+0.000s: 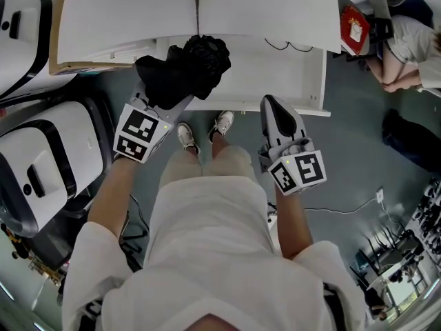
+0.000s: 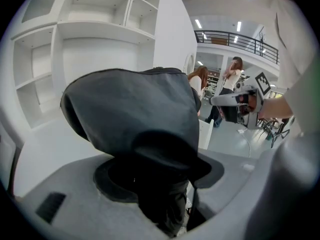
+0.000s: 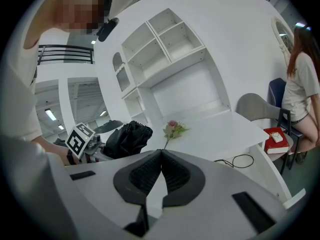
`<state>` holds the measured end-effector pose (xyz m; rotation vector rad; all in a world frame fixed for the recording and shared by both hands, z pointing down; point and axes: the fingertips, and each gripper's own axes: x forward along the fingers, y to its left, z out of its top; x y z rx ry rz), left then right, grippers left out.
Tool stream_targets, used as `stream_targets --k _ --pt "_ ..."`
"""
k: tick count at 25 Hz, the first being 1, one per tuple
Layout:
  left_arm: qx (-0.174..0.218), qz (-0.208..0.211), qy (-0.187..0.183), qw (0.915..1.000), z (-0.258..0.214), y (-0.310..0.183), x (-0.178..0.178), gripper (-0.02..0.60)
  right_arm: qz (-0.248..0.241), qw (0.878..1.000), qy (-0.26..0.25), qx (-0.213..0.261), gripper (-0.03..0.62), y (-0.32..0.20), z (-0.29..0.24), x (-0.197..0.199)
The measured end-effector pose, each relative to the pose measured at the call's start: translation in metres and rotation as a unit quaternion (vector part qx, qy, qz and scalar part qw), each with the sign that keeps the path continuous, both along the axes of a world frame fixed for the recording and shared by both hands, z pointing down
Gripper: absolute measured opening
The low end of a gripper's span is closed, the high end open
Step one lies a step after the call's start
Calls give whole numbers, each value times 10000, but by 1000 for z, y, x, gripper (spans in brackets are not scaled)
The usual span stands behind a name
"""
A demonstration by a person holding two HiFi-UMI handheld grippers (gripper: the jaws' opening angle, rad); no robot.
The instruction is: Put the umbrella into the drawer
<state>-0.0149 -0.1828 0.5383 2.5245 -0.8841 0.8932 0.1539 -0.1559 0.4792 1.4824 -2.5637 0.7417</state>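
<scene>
A black folded umbrella [image 1: 186, 67] hangs over the left part of the open white drawer [image 1: 275, 81], with my left gripper [image 1: 169, 92] shut on its lower end. In the left gripper view the umbrella's fabric [image 2: 135, 114] fills the space between the pads and hides the fingertips of the left gripper [image 2: 160, 184]. My right gripper [image 1: 272, 103] is at the drawer's front edge, to the right of the umbrella, shut and empty. Its pads meet at the tips in the right gripper view [image 3: 161, 156], where the umbrella [image 3: 125, 139] shows at the left.
A thin black cable [image 1: 289, 45] lies in the drawer. A flower [image 3: 172, 129] rests on the white desk top [image 1: 138, 12] under wall shelves [image 3: 160, 49]. White machines [image 1: 41, 164] stand at the left. A red box [image 1: 353, 27] and a seated person [image 1: 406, 47] are at the right.
</scene>
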Motion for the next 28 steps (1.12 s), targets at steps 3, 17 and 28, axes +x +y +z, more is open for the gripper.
stream_targets --k 3,17,28 --pt "-23 217 -200 9996 8 -3 9 284 12 10000 -12 -25 2 -2 4 7" --pt "-234 723 -655 9950 60 -15 29 284 -22 9999 41 -123 2 1 17 5" --pt "-415 1184 -1065 9864 96 -25 49 284 -86 9996 231 -134 2 -4 27 8"
